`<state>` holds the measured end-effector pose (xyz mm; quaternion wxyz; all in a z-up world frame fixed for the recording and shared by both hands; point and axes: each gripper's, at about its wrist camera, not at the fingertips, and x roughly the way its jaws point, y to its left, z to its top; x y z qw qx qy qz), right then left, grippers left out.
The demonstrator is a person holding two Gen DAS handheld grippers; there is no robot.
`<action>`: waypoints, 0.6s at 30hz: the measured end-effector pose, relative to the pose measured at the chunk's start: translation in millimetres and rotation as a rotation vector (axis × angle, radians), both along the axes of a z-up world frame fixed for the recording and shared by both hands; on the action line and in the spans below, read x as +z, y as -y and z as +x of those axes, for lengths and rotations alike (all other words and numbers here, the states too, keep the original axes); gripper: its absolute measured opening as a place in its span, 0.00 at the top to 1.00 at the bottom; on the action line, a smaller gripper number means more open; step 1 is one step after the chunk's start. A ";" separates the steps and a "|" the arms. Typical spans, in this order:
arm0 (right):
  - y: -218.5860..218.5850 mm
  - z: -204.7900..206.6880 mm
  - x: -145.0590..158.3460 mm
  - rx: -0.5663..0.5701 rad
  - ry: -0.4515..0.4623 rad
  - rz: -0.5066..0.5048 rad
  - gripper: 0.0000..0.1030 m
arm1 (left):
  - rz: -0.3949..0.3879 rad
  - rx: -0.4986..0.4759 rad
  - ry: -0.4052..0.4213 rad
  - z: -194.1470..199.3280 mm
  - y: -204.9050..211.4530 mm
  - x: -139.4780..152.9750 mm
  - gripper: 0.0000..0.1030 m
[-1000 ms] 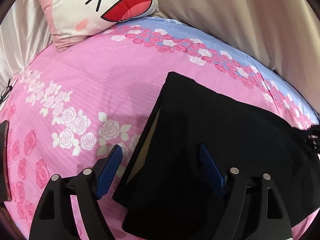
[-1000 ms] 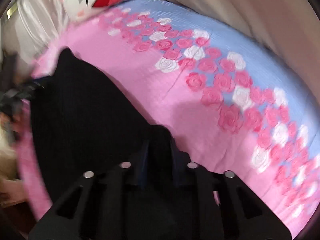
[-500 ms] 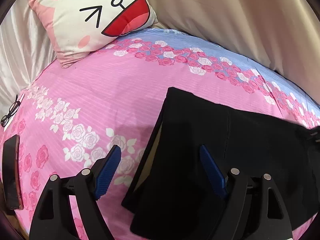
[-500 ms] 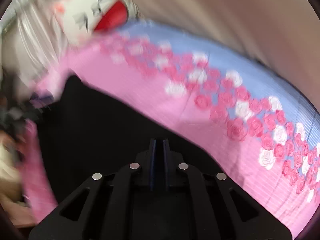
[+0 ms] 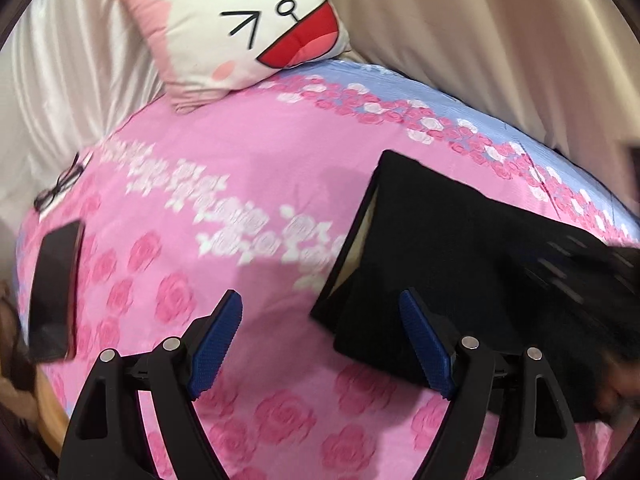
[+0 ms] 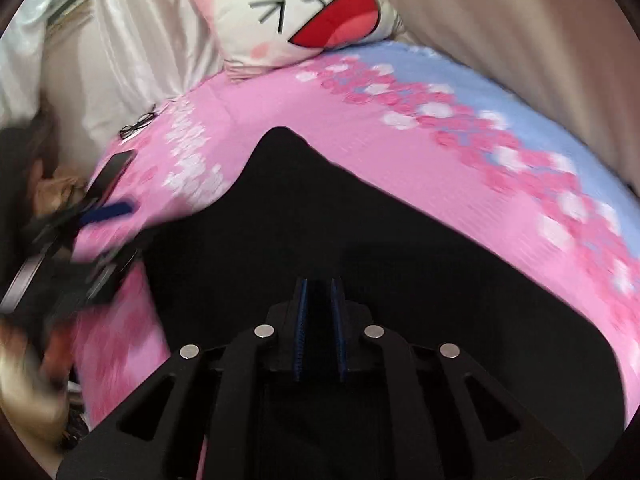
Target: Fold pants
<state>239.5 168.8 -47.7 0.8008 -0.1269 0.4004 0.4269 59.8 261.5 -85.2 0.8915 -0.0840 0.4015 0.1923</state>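
Note:
The black pants (image 5: 460,248) lie folded on the pink rose bedspread (image 5: 240,184), their layered cuff end toward my left gripper. My left gripper (image 5: 320,312) is open and empty, held above the spread just left of the cuff end. In the right wrist view the pants (image 6: 360,224) spread ahead as a dark pointed shape. My right gripper (image 6: 319,292) is shut on a fold of the black fabric between its blue pads. The left gripper shows blurred at that view's left edge (image 6: 104,210).
A cartoon-face cushion (image 5: 248,28) leans at the head of the bed against cream curtains (image 5: 500,32). A black phone (image 5: 54,288) and a pair of glasses (image 5: 60,186) lie on the spread at the left. The bed edge drops away at lower left.
My left gripper has drawn back and to the left off the pants, staying open. My right gripper, still shut on the fabric, has swung toward the cushion end.

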 end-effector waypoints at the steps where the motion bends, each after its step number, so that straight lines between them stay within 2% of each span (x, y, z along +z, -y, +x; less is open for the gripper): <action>1: -7.3 10.1 0.5 -0.015 0.007 0.033 0.91 | 0.001 0.005 0.001 -4.1 -1.3 1.1 0.24; 3: -13.1 23.8 10.6 -0.071 -0.034 0.043 0.91 | 0.024 0.006 0.002 -9.2 -1.3 4.6 0.24; 5: -0.9 15.5 26.6 -0.072 -0.071 0.135 0.87 | 0.065 0.014 0.009 -15.3 -1.2 11.3 0.24; 7: 8.6 -0.4 30.1 -0.063 -0.046 0.156 0.87 | 0.071 0.008 0.026 -19.7 -1.3 18.4 0.24; 9: 38.4 -18.8 30.6 -0.105 -0.032 0.175 0.87 | 0.058 -0.010 0.044 -19.3 1.6 24.5 0.24; 11: 98.9 -39.0 32.3 -0.195 -0.035 0.238 0.87 | 0.054 -0.056 0.071 -15.8 15.0 32.7 0.24; 13: 145.1 -41.8 27.0 -0.293 -0.004 0.252 0.87 | 0.054 -0.119 0.090 -8.6 36.2 38.1 0.24; 15: 206.5 -56.7 25.0 -0.431 0.060 0.215 0.86 | 0.046 -0.177 0.092 0.2 57.5 38.2 0.24; 18: 298.5 -72.9 5.0 -0.621 0.042 0.130 0.81 | 0.034 -0.282 0.073 16.4 102.7 30.1 0.24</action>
